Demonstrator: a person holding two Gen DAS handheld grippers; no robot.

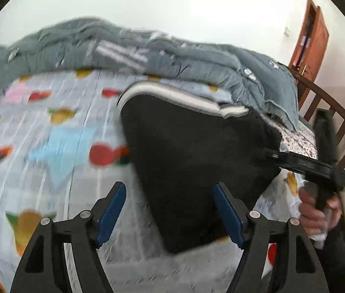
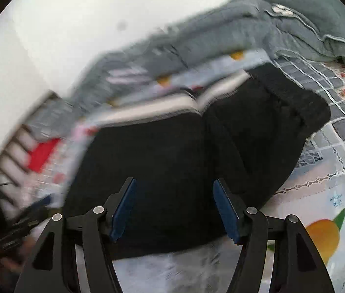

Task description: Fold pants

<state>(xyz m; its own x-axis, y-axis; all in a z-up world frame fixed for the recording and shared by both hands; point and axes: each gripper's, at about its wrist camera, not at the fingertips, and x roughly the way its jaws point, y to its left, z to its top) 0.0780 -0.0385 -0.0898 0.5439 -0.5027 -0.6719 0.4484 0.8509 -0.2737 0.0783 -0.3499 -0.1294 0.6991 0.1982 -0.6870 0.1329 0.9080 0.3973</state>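
The black pants [image 1: 192, 161] lie on the bed, on top of the fruit-print sheet [image 1: 50, 127]. They look like a short, thick bundle, so I think they are already folded at least once. A white stripe [image 1: 172, 95] runs along the far edge of the bundle. Behind it a gray quilt [image 1: 148, 48] is piled up against the wall.

The left tool [image 1: 170, 210] has its two blue fingers [image 1: 112, 212] spread wide. Nothing is between them. It hangs over the sheet, at the left edge of the pants.

The right tool [image 2: 174, 210] is also spread wide and holds nothing. It is right over the near part of the black bundle. In the left camera it shows from the side, at the right edge of the pants, with a hand [image 1: 316, 212] around its handle. From there I cannot tell if it touches the cloth.

Both pictures are blurry, so small things are hard to see.

I think the job is mostly done. The bundle looks uneven, and one end in the right camera bulges up. What may be left is one more fold, or just patting it flat and making the edges neat.
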